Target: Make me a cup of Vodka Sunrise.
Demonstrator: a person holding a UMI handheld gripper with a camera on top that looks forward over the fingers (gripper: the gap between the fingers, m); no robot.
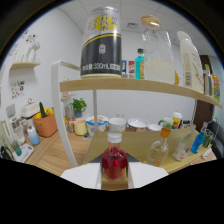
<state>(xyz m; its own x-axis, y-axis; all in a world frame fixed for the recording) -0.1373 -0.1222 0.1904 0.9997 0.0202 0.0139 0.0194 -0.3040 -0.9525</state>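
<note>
Red liquid fills the small bottle (114, 164) that sits between my gripper's (114, 176) two white fingers (84, 176); both pads press against its sides, so I have it clamped. Its white cap points up and away from me, just under the shelf edge.

Beyond the bottle runs a wooden shelf (150, 86) on a white frame. On it stands a tall black-and-silver can (101, 43), marked 330mL, almost straight above the bottle. Beside the can is a big glass jar (159, 52) with a cork-coloured lid and pale liquid in its lower part, and between the two, further back, a teal-capped bottle (140, 64). Past the jar stands a white carton (188, 62).

Under the shelf, on the wooden table (52, 156), a row of round tubs (118, 124) lines the wall behind my bottle. To one side of it lie a clear bottle (159, 150) with an orange cap, tilted, a white bottle (183, 146) and a blue one (199, 140), near each other. On the other side I see a small green plant (78, 106), an orange basket (46, 124) with something yellow and green in it, and a blue-topped bottle (32, 135) close to the basket.
</note>
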